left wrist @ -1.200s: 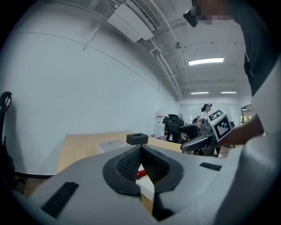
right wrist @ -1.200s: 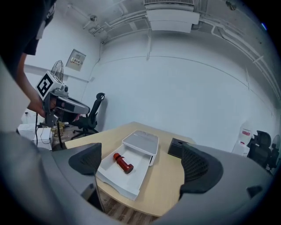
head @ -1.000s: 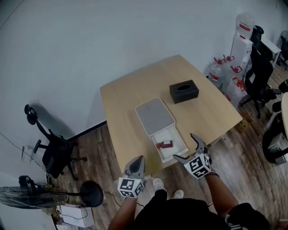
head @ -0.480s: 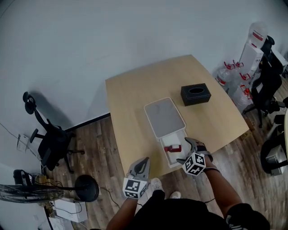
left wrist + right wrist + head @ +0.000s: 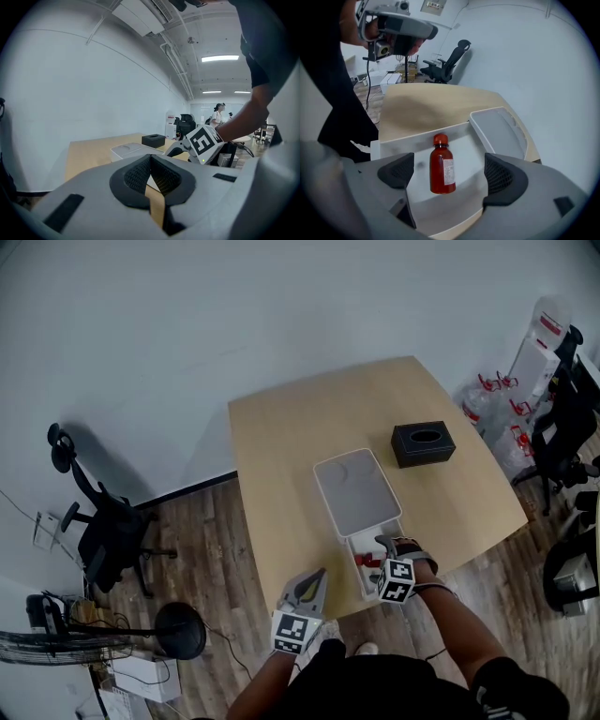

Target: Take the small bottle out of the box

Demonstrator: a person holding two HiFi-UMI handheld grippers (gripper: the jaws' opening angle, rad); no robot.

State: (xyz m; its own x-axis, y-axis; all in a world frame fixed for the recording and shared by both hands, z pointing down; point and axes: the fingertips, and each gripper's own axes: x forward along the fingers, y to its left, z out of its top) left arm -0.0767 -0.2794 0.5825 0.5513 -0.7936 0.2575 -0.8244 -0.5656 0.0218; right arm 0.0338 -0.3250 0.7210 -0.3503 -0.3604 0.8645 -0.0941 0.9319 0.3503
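Observation:
A small red bottle (image 5: 442,166) with a red cap lies on its side in the open end of the white box (image 5: 417,140). In the head view the bottle (image 5: 360,560) shows at the table's near edge. My right gripper (image 5: 450,173) straddles it, one pad on each side with a gap to the glass, and its jaws are closing. The box's grey lid (image 5: 356,488) covers the far part. My left gripper (image 5: 317,579) hangs off the table's front edge, left of the box, its pads (image 5: 150,176) pressed together on nothing.
A black tissue box (image 5: 424,443) sits on the wooden table (image 5: 291,456) behind and right of the white box. An office chair (image 5: 103,540) and a fan (image 5: 56,638) stand on the floor at left. Water jugs (image 5: 492,399) and chairs crowd the right.
My right gripper has moved from beside the table's front edge onto the box, over the bottle, and its jaws have narrowed a little. The left gripper has stayed low by the front edge.

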